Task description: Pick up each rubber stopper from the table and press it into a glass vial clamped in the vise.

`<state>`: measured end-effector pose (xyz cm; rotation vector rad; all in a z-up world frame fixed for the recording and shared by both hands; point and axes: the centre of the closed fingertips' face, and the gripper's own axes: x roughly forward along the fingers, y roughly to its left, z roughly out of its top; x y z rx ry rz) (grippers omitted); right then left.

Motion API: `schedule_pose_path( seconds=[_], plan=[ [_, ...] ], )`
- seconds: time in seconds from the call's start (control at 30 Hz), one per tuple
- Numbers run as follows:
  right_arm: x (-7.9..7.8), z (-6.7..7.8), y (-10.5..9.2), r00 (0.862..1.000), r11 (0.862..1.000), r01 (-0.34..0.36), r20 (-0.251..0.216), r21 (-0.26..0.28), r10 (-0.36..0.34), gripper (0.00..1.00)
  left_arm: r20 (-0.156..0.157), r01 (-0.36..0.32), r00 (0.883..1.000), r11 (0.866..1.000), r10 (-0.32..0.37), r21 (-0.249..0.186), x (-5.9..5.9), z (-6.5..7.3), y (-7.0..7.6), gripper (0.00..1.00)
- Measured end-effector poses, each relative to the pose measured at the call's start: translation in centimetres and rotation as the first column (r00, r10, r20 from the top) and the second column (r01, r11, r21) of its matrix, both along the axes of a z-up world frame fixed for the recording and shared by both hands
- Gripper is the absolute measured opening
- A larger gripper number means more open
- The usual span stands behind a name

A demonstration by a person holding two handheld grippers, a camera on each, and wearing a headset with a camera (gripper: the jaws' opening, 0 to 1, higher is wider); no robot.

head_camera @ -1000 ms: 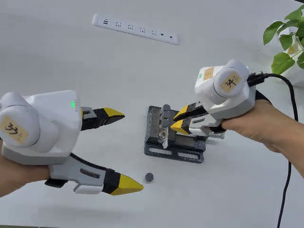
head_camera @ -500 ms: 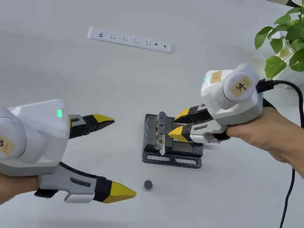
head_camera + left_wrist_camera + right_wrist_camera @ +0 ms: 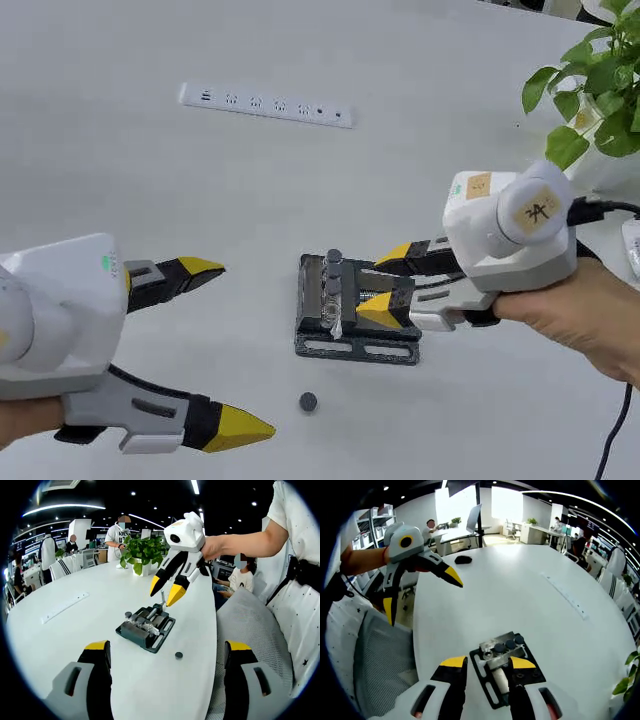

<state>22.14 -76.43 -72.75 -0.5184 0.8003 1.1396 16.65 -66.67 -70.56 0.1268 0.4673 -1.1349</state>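
Your left gripper (image 3: 240, 350) gapes wide and empty, your right gripper (image 3: 385, 285) hangs parted and empty at the right side of the vise (image 3: 345, 349), and one loose rubber stopper (image 3: 309, 402) lies on the table (image 3: 200, 180) just near of it.

Left gripper (image 3: 222, 348) has its jaws spread way wide, nothing in them. Right gripper (image 3: 385, 283) is parted too, just narrower, gripping nothing.

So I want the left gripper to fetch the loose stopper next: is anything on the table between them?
Nothing visible. Bare table lies between the open left gripper and the stopper. The vise stands beyond the stopper, off that line, with the right gripper by it.
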Motion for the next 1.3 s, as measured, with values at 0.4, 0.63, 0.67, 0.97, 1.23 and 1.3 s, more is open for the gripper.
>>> schedule_pose_path(
  seconds=[0.4,0.63,0.67,0.97,1.23,1.3],
  plan=[
    [-2.6,-0.5,-0.4,1.000,0.999,0.011,-0.021,0.036,-0.010,0.40,0.006,-0.002,1.000,1.000,0.002,0.008,-0.5,-0.4,0.3,0.99],
    [-4.3,-0.6,0.1,1.000,0.999,-0.002,-0.029,0.053,0.003,0.48,0.009,-0.005,1.000,1.000,0.005,0.009,-0.8,-0.6,0.5,0.99],
    [-4.5,-0.6,0.2,0.999,0.999,-0.005,-0.031,0.054,0.006,0.48,0.008,-0.006,1.000,1.000,0.006,0.010,-0.9,-0.6,0.5,0.99],
    [-6.4,-1.0,1.0,0.999,0.998,-0.032,-0.037,0.055,0.034,0.50,0.012,-0.009,1.000,1.000,0.009,0.007,-1.2,-0.7,0.5,0.99],
    [-7.7,-2.8,1.7,0.995,0.996,-0.088,-0.045,0.011,0.088,0.45,0.009,-0.008,1.000,1.000,0.008,0.004,-1.5,-1.2,0.6,0.99],
    [-8.0,-3.5,2.0,0.994,0.995,-0.103,-0.047,-0.003,0.103,0.44,0.008,-0.009,1.000,1.000,0.009,0.002,-1.5,-1.3,0.7,0.99]
  ],
)
